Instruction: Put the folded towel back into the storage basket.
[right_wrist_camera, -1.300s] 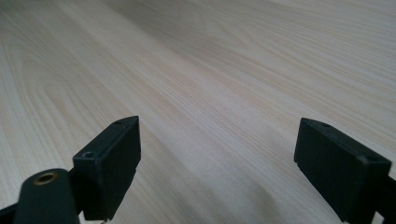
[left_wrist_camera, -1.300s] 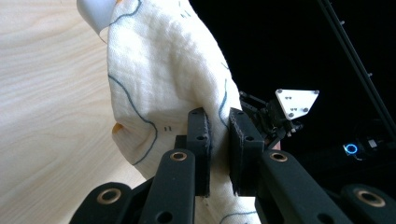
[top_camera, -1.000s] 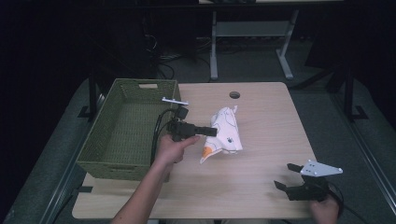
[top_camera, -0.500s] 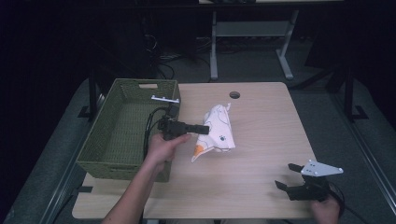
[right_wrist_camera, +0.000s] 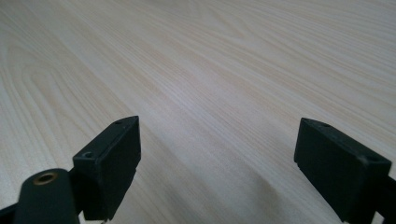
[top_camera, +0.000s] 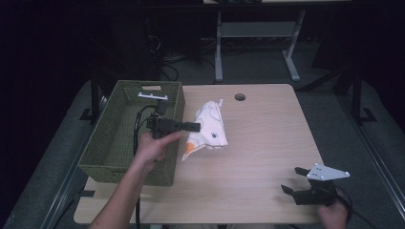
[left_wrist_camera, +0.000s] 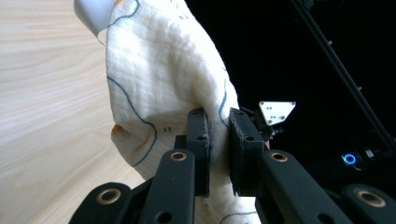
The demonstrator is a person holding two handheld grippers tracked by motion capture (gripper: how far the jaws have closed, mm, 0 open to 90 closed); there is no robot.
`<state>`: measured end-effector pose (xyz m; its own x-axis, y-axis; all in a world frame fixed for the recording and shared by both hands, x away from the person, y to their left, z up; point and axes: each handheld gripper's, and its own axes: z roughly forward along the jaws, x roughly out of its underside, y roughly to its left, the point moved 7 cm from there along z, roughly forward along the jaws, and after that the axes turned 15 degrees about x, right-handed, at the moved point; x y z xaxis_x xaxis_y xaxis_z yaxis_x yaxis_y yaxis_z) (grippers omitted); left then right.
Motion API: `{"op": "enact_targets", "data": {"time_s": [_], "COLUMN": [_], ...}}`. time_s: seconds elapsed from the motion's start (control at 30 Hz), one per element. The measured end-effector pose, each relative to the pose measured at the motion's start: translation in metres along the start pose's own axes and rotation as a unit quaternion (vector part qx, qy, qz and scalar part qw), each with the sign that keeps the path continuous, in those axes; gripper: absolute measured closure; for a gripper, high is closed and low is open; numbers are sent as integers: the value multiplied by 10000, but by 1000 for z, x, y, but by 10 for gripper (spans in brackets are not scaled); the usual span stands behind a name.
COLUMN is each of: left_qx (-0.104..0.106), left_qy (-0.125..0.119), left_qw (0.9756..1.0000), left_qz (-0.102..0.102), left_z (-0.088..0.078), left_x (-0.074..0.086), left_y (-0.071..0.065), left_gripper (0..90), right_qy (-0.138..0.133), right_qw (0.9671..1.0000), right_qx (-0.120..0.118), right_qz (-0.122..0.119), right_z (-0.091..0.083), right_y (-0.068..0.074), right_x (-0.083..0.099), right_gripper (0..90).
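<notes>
At the left of the high view, a rectangular olive-green woven basket (top_camera: 125,143) is seen standing on the left part of the light wooden table (top_camera: 258,143), its right wall reaching toward the table's middle. Over that right wall, the left gripper (top_camera: 195,127) is held level in the person's left hand (top_camera: 154,145), its black jaws pointed to the right. A fold of the cream-white cloth printed with thin blue lines and small orange patches (top_camera: 206,131) is pinched between its pads: in the left gripper view the two black jaws are seen drawn close together with the fabric (left_wrist_camera: 159,88) squeezed between them, and the rest of the cloth is draped away from them over the wood. In the high view the cloth is found just to the right of the basket, bunched into a tall crumpled heap, with an orange corner hanging at its lower left edge. Whether its underside is touching the tabletop cannot be told. Behind the cloth, a small dark round hole (top_camera: 239,97) is set in the table near its far edge. Well apart, at the near right corner, the right gripper (top_camera: 291,180) is rested low on the table, its jaws spread wide with nothing but bare wood (right_wrist_camera: 224,84) between them.
</notes>
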<state>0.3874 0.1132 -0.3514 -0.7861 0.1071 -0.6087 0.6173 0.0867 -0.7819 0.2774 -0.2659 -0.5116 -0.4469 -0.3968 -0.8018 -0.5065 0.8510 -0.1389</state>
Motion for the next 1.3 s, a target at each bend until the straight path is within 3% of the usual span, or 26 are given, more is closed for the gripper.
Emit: {"op": "enact_targets", "data": {"time_s": [0.47,1.3], "left_qx": [-184,-535], "left_qy": [-84,-432], "left_qw": [9998,9976], "left_qz": [72,-22], "left_z": [-37,-108], "left_x": [-12,-16], "left_y": [-8,3], "left_gripper": [813,812], "right_qy": [38,73], "right_qw": [9999,10000], "right_qx": [79,34], "right_qz": [83,44], "right_z": [1,3], "right_y": [-3,0], "right_x": [2,1], "right_gripper": [142,141]}}
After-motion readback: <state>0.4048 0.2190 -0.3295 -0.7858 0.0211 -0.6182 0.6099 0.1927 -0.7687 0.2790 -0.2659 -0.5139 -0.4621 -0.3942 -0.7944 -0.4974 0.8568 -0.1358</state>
